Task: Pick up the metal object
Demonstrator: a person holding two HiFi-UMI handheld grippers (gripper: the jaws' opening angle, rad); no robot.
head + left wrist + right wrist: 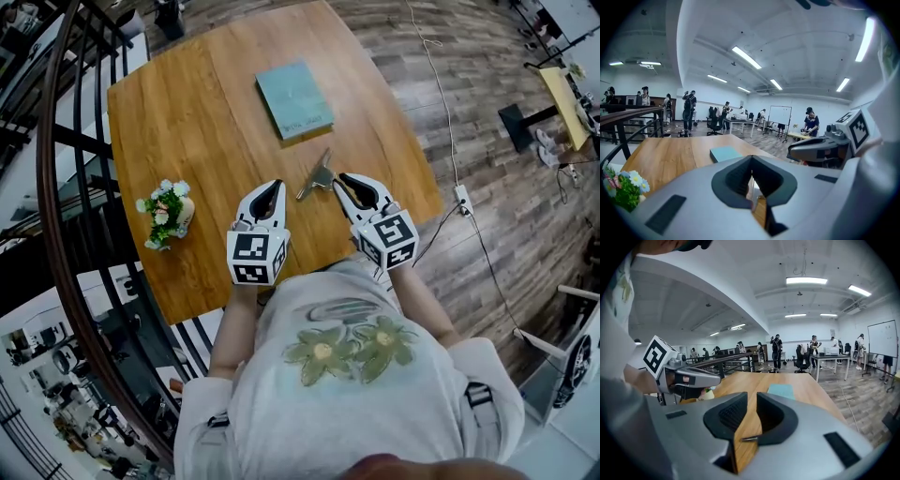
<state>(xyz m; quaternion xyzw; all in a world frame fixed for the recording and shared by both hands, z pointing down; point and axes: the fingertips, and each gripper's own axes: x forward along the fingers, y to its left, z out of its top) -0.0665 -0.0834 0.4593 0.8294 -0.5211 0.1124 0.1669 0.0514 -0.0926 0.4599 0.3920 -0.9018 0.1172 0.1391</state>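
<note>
**Two hand-held grippers over a wooden table, metal object between their tips**

The head view shows a brown wooden table (187, 122) seen from steeply above. The small silvery, flat metal object (316, 177) lies on the tabletop near the person's edge. It sits between the tips of the two grippers and just beside the right one. Whether the right tip touches it cannot be told from above.

The left gripper (274, 185), white with dark pads and a square-marker cube at its rear, points away from the person. In the left gripper view its jaws are pressed together at the tips, with nothing caught between them.

The right gripper (343, 178) angles inward toward the metal object. In the right gripper view its jaws stand slightly apart, and bare wood shows through the narrow gap. A thin sliver of the metal object (749, 438) shows low in that gap, against the right-hand jaw, and is not clamped.

Farther across the table rests a teal rectangular book (294, 99). A small pot of white and green flowers (166, 214) stands to the left, well apart from the grippers.
</note>
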